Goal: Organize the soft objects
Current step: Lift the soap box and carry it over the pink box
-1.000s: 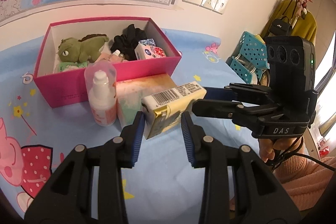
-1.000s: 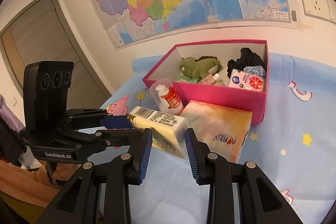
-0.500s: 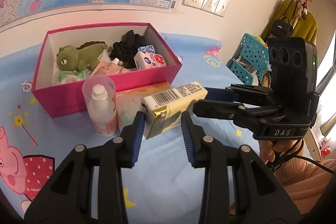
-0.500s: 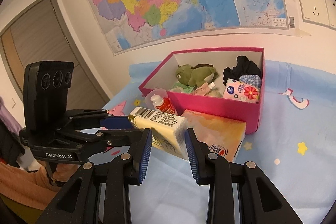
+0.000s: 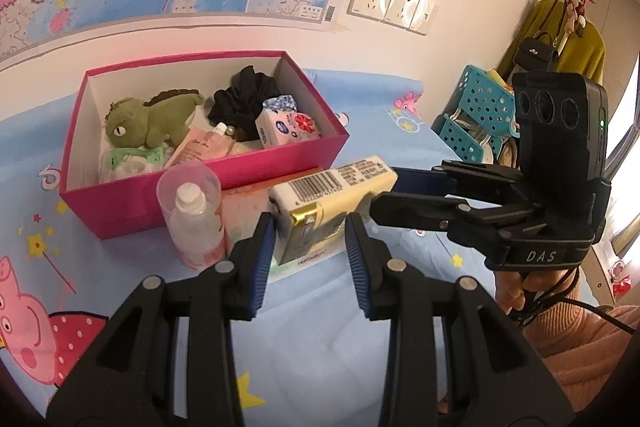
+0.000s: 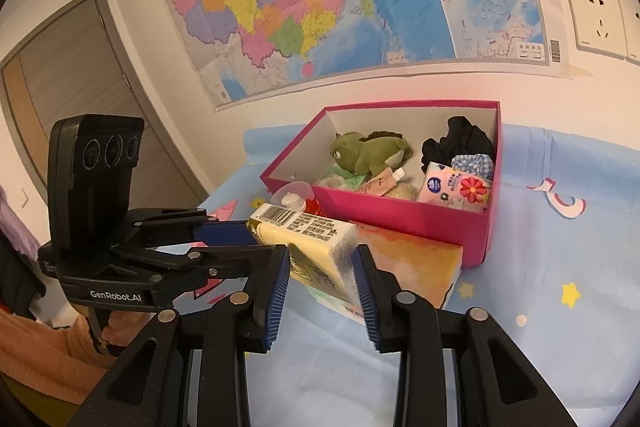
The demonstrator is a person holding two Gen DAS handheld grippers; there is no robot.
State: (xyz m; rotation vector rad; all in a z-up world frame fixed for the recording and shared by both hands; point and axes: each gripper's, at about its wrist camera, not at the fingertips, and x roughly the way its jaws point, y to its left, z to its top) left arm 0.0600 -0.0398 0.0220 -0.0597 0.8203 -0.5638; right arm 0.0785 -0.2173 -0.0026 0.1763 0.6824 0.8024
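Left wrist view: left gripper [image 5: 310, 239] clamps one end of the yellow tissue pack [image 5: 334, 199], lifted above the blue sheet [image 5: 320, 339] in front of the pink box [image 5: 224, 175]; right gripper [image 5: 384, 191] pinches its far end. Right wrist view: right gripper [image 6: 320, 275] closed on tissue pack [image 6: 308, 239], over the orange pack [image 6: 408, 263]; left gripper [image 6: 236, 239] grips the other end.
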